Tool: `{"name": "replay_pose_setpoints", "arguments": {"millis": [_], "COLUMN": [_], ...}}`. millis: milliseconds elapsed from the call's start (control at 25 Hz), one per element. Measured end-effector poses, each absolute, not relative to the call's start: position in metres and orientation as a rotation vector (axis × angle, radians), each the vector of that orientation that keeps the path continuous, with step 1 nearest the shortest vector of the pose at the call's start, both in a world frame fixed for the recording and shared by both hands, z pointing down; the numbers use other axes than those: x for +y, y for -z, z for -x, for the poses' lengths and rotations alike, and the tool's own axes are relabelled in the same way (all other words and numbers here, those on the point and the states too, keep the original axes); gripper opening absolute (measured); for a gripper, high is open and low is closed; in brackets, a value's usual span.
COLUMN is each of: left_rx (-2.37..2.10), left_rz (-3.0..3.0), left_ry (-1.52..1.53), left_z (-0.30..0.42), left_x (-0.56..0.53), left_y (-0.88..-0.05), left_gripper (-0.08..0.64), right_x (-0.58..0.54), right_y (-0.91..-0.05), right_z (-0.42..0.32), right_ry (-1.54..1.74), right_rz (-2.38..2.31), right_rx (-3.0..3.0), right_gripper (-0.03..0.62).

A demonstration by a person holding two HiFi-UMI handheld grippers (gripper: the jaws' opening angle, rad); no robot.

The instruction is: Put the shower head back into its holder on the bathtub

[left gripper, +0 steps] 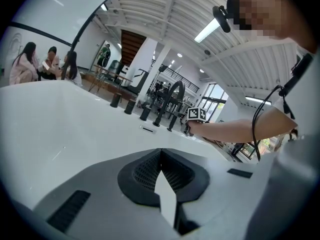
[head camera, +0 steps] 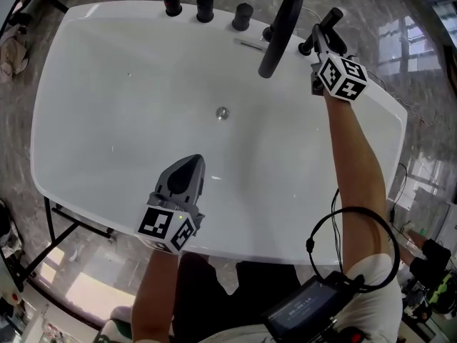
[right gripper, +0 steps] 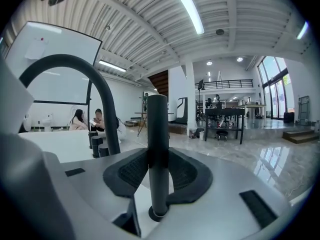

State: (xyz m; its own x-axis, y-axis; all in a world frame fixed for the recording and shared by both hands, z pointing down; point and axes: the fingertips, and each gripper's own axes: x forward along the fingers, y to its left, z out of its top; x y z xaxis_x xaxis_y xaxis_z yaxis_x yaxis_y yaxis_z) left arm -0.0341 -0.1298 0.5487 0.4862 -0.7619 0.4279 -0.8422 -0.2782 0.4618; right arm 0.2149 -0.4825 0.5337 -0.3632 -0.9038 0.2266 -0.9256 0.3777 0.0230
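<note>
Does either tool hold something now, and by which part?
The right tool clamps the shower head around its upright shaft, above the lower end. The left tool holds nothing.

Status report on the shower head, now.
Right gripper shut on shower head, upright, foot at holder. Left gripper shut, empty, over bathtub. Faucet alongside, not blocking.

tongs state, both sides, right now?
Left tongs: closed, nothing between them.
Right tongs: closed on the shower head, gripping its upright handle.
</note>
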Motion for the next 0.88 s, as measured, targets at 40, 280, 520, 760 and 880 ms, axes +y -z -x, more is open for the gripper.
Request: {"name": "replay_pose_setpoints", "arguments": {"millis": [40, 280, 520, 760, 880], "left_rx": [-1.312, -1.284, -1.273, -1.266, -1.260], "left_rz": [-2.087, -2.097, -2.083, -2.079, -2.083], "left_ry": [-0.157, -0.124, -0.111, -0.114, -0.120], "left_z": [0.034, 0.031, 0.031, 0.029, 0.028], "left_x": [-0.129, -0.128, -0.126, -0.122, -0.118], "left_y": [-0.549, -0.550, -0.553, -0.554, -0.551], "left_gripper": [0.015, 0.015, 0.017, 0.015, 0.015], "right_x": [-0.482, -0.480, -0.476, -0.477, -0.473], "right_y": [-0.536, -0.543, -0.551, -0.550, -0.544], "right_z": [-0.214, -0.215, -0.219, -0.219, -0.221], "right_ry": [-0.155, -0.137, -0.137, -0.156, -0.174], "right_rz": [-1.636, -1.653, -1.684, -1.683, -1.681], "right_rx": [-2.429, -2.416, -2.387, -2.387, -2.400], "right_gripper": [0.127, 0.127, 0.127, 0.127, 0.129]}}
